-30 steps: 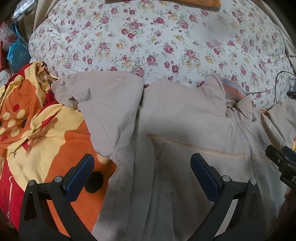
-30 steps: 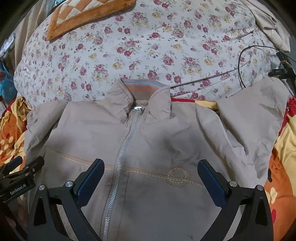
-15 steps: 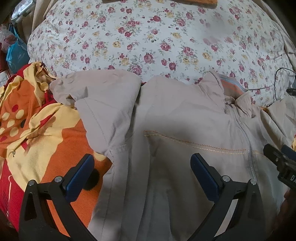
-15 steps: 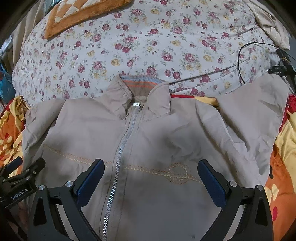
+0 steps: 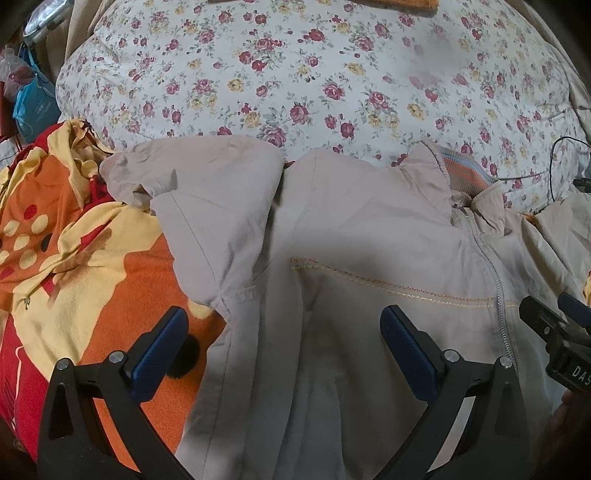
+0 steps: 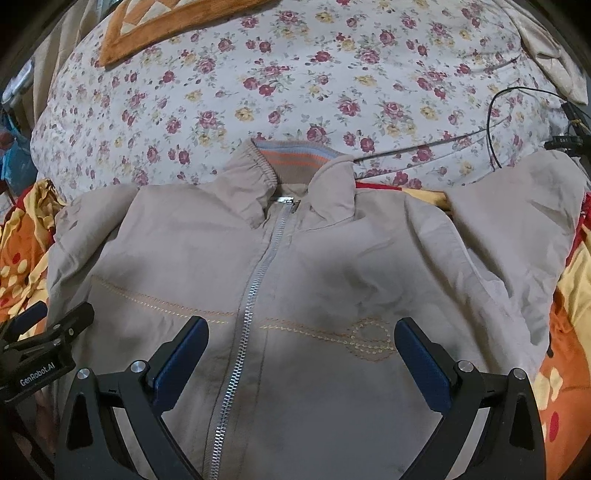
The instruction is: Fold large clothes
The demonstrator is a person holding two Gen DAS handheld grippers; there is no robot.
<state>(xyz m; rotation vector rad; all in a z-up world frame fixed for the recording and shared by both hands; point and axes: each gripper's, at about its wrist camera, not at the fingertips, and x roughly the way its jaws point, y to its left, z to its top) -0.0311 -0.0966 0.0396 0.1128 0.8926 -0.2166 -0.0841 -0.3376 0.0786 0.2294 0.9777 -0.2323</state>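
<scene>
Nearest to us, the left gripper [image 5: 282, 334] hangs with its blue-padded fingers [image 5: 159, 354] spread wide and nothing between them, poised over the seam where a sleeve joins the body of the beige jacket [image 5: 351, 240]. The right gripper [image 6: 301, 345] is likewise wide apart and empty, over the lower chest of the same jacket, straddling the embroidered stitching [image 6: 365, 338] just right of the silver zipper [image 6: 255, 291]. We cannot tell from these fisheye views whether either gripper's tips touch the cloth or float just above it. The jacket lies face up and zipped, spread flat on an orange, yellow and red blanket [image 5: 85, 266]. Its sleeve on the left [image 5: 207, 192] is bent back on itself beside the shoulder, and the sleeve on the right [image 6: 517, 229] fans outward over the blanket. Farther on, the collar [image 6: 295, 158], with its striped knit lining, rests against the edge of a floral quilt [image 6: 295, 74]. A thin black cable [image 6: 491, 122] crosses the quilt at the right, and an orange-edged cushion [image 6: 147, 33] sits at the far end.
</scene>
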